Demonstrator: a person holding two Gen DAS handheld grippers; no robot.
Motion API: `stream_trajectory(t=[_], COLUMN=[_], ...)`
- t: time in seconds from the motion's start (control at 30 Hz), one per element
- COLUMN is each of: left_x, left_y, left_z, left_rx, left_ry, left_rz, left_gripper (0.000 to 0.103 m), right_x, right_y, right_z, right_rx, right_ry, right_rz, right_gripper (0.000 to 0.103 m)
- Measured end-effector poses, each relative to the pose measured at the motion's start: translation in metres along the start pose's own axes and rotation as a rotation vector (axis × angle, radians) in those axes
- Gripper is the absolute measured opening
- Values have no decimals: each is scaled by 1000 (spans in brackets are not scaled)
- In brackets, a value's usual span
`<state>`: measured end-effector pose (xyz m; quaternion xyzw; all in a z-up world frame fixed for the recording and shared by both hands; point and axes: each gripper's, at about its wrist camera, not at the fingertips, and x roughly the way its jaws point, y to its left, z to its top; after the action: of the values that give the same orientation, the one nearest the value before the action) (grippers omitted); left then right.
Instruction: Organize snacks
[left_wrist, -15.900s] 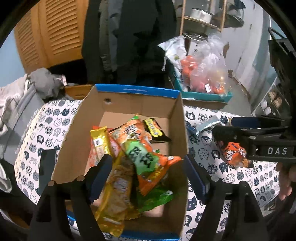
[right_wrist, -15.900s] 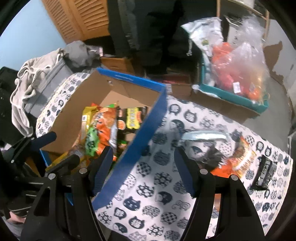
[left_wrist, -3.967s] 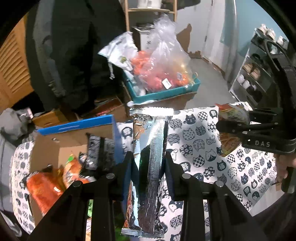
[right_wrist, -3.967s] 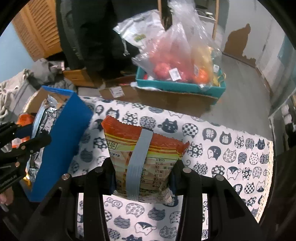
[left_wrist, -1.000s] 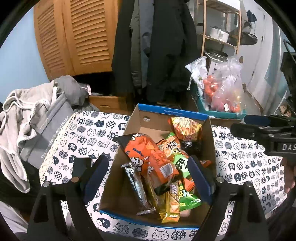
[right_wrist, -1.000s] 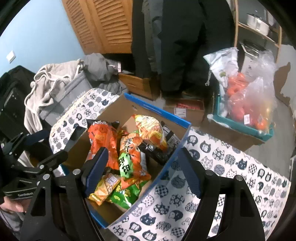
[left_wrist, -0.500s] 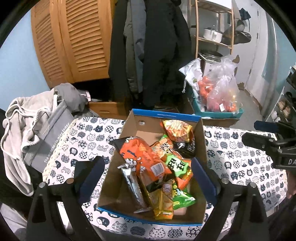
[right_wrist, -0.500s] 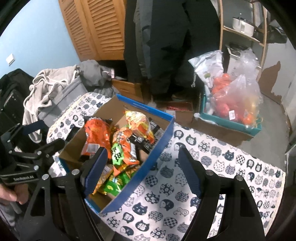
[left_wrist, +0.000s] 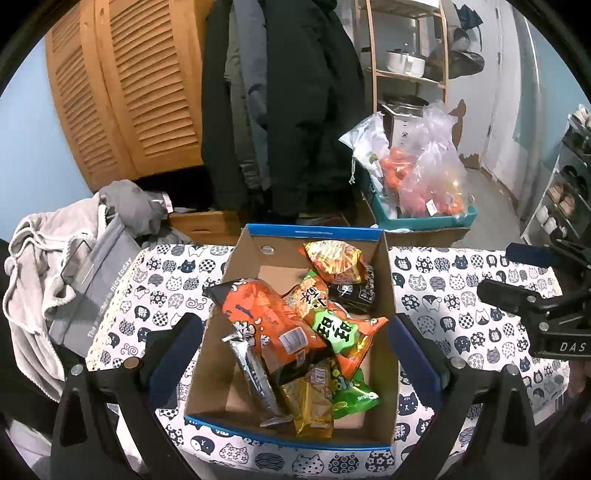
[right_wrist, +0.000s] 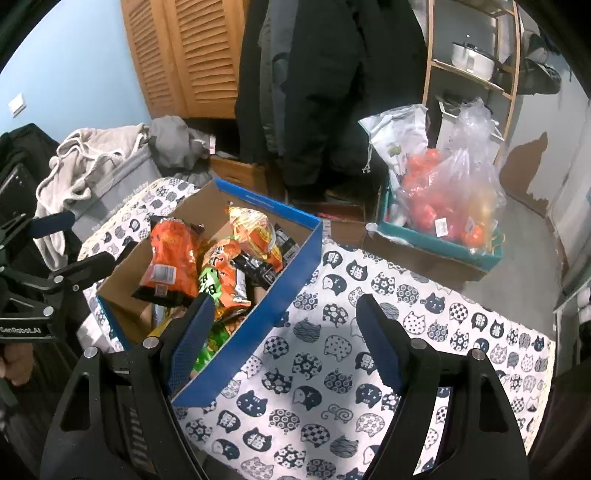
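Both grippers hung wide open and empty: our left gripper (left_wrist: 295, 350) above the cardboard box (left_wrist: 389, 295), our right gripper (right_wrist: 284, 336) over the cat-print tablecloth (right_wrist: 369, 332) just beside it. The snack packets (left_wrist: 291, 321) all lay heaped inside the box. We judged the orange bag (right_wrist: 170, 258), leaning near the rim, might tip out if nudged. Open cloth to the right gave free room.

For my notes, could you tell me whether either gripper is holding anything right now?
Nothing is held: the left gripper and right gripper are both open and empty above the box.
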<state>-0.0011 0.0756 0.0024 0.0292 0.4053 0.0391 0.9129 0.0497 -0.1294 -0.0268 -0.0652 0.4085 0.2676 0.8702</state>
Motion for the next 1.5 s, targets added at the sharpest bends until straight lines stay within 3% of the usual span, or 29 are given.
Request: stream_trajectory(t=[1.23,1.5], left_x=[1,3], left_y=[-5,-1], left_z=[0,-3], left_rx=[8,19], left_ry=[7,19], left_rz=[-9,20], left_gripper=[101,101], right_x=[-3,-3], right_y=[-19,-20], right_z=[0,0], right_rx=[26,27], right_ry=[2,3], right_rz=[-4,-4], right_gripper=[78,78])
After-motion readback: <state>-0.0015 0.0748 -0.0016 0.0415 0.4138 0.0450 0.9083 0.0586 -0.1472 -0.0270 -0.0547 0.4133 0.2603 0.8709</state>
